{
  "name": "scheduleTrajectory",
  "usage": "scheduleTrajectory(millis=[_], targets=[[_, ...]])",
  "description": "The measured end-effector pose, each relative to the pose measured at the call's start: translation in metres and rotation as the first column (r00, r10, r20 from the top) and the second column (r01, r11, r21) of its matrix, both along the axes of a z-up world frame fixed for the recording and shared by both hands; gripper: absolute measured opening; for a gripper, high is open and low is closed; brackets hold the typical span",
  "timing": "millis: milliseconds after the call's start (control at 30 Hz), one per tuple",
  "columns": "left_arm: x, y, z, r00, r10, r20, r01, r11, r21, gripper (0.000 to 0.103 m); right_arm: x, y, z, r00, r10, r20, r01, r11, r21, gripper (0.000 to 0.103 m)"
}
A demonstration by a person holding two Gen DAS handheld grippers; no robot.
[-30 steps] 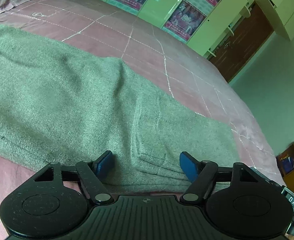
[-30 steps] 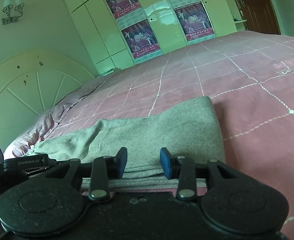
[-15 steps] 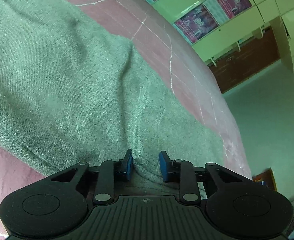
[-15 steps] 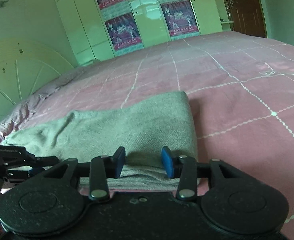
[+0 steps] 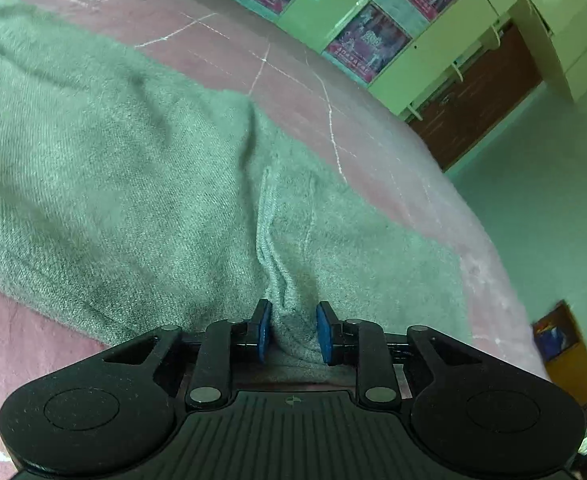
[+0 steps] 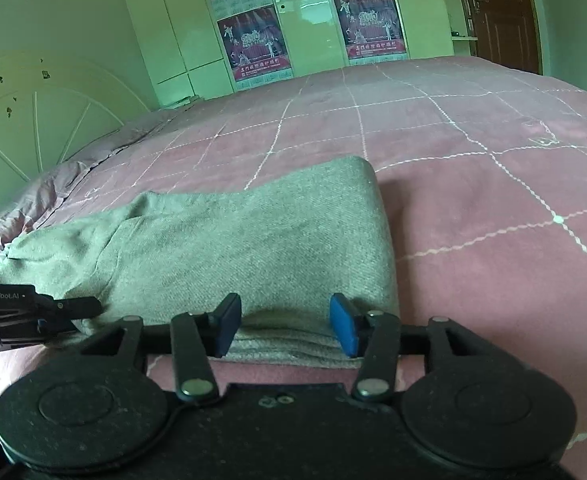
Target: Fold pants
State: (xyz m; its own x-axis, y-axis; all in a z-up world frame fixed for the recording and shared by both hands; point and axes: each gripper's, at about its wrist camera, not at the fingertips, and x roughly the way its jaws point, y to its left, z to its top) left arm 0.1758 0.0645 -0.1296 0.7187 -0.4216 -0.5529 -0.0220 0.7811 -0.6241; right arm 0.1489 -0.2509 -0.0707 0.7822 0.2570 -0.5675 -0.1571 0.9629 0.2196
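Left wrist view first: your left gripper (image 5: 292,330) is clamped on the near edge of the pants (image 5: 141,168), its blue pads (image 5: 262,330) pressing in from both sides so a ridge of grey-green cloth bunches up between them. Wrinkles run away from that pinch up the fabric. The pants lie spread across the pink bedspread (image 5: 293,76), reaching off to the left of the view, with the checked stitching of the cover showing beyond them. Past the bed's far edge you have the wardrobe doors with posters (image 5: 367,42) and a dark wooden door (image 5: 481,96).

Now the right wrist view: your right gripper (image 6: 285,322) sits at the near hem of the pants (image 6: 229,240), close to their right-hand fold, and its jaws have just been opening. The folded hem lies between the blue pads (image 6: 343,330), yet there is a gap on each side, so this one is released, not pinching. The cloth lies flat on the bedspread (image 6: 473,184) here, several layers visible at the edge. At the far left you can see your left gripper (image 6: 53,312) reaching into the same edge of the garment. The headboard (image 6: 33,120) curves behind, and the postered wardrobe (image 6: 253,40) stands at the back.
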Motion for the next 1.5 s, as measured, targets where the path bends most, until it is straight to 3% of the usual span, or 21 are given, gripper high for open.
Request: scheduleTrajectory(millis=[67,133,167,200,233,300,433,500,567,633,767,833,900,967,1067,1133,1167,1267,1367,1467,1500], targets=[[-0.003,0.005,0.008,1.000,0.019,0.010,-0.019,1.000,0.012,0.033,-0.008,-0.004,0.012,0.998,-0.001,0.064,-0.001,1.000,0.031,0.041],[-0.008,0.002,0.022,0.998,0.023,0.060,-0.030,0.993,0.115,0.034,-0.012,-0.005,0.020,0.993,-0.005,0.119,0.001,1.000,0.030,0.039],[-0.008,0.002,0.023,0.998,0.013,0.060,-0.021,0.990,0.138,0.034,-0.009,-0.004,0.017,0.994,0.000,0.106,-0.002,1.000,0.016,0.037],[-0.004,-0.001,0.020,0.999,-0.006,0.032,0.001,0.986,0.164,0.036,0.000,-0.001,0.009,0.999,0.006,0.042,-0.005,1.000,-0.018,0.028],[-0.004,-0.004,0.018,1.000,-0.021,0.018,0.017,0.980,0.198,0.036,0.011,0.003,-0.005,0.999,0.012,-0.042,-0.015,0.998,-0.060,0.029],[-0.003,-0.003,0.023,1.000,-0.010,0.025,0.005,0.980,0.200,0.036,0.015,0.005,-0.002,0.999,0.013,-0.041,-0.016,0.997,-0.076,0.027],[0.002,-0.007,0.040,0.997,-0.021,0.077,0.000,0.963,0.269,0.036,0.022,0.006,0.034,0.996,0.016,0.091,-0.009,0.998,-0.068,0.023],[0.014,-0.012,0.030,0.999,-0.041,0.009,0.036,0.954,0.298,0.036,0.048,0.007,0.032,0.999,-0.010,0.045,0.014,0.995,-0.094,0.024],[0.019,-0.016,0.027,0.999,-0.048,0.002,0.045,0.944,0.328,0.037,0.081,0.011,0.007,0.990,-0.008,-0.138,-0.014,0.988,-0.157,0.025],[0.020,-0.017,0.040,0.999,-0.041,0.021,0.031,0.939,0.342,0.037,0.085,0.010,0.010,0.992,0.008,-0.123,-0.028,0.986,-0.163,0.025],[0.043,-0.023,0.057,0.995,-0.065,0.074,0.032,0.925,0.380,0.037,0.091,0.004,0.035,1.000,-0.007,0.022,0.011,0.986,-0.164,0.026],[0.068,-0.029,0.047,0.997,-0.083,0.009,0.073,0.924,0.377,0.038,0.111,-0.001,0.027,0.999,-0.036,-0.006,0.035,0.983,-0.179,0.029],[0.079,-0.034,0.034,0.996,-0.087,-0.026,0.090,0.919,0.383,0.041,0.135,-0.003,0.005,0.990,-0.036,-0.136,0.009,0.982,-0.191,0.029],[0.074,-0.036,0.046,0.997,-0.078,-0.008,0.075,0.917,0.391,0.041,0.133,-0.006,0.014,0.994,-0.036,-0.099,0.018,0.984,-0.177,0.028],[0.076,-0.037,0.062,0.995,-0.067,0.073,0.031,0.911,0.412,0.043,0.128,-0.010,0.023,0.999,-0.047,0.027,0.051,0.987,-0.152,0.037],[0.100,-0.039,0.044,0.998,-0.062,-0.008,0.060,0.906,0.419,0.051,0.151,-0.011,0.003,0.995,-0.055,-0.084,0.043,0.989,-0.143,0.053],[0.104,-0.039,0.034,0.997,-0.079,-0.006,0.075,0.905,0.419,0.057,0.157,-0.012,-0.006,0.990,-0.064,-0.126,0.046,0.989,-0.140,0.054],[0.097,-0.043,0.041,0.996,-0.088,0.015,0.072,0.893,0.445,0.058,0.136,-0.022,0.013,0.993,-0.104,-0.051,0.101,0.993,-0.055,0.050],[0.061,-0.024,0.062,0.994,-0.058,0.097,0.011,0.906,0.423,0.062,0.093,-0.028,0.026,0.991,-0.108,0.074,0.110,0.994,-0.013,0.062],[0.010,0.014,0.072,0.985,-0.002,0.173,-0.071,0.909,0.411,0.087,0.058,-0.028,0.024,0.990,-0.080,0.114,0.081,0.997,-0.004,0.070],[-0.007,0.027,0.075,0.982,0.014,0.190,-0.091,0.909,0.407,0.087,0.050,-0.026,0.023,0.991,-0.071,0.117,0.073,0.997,-0.008,0.073]])
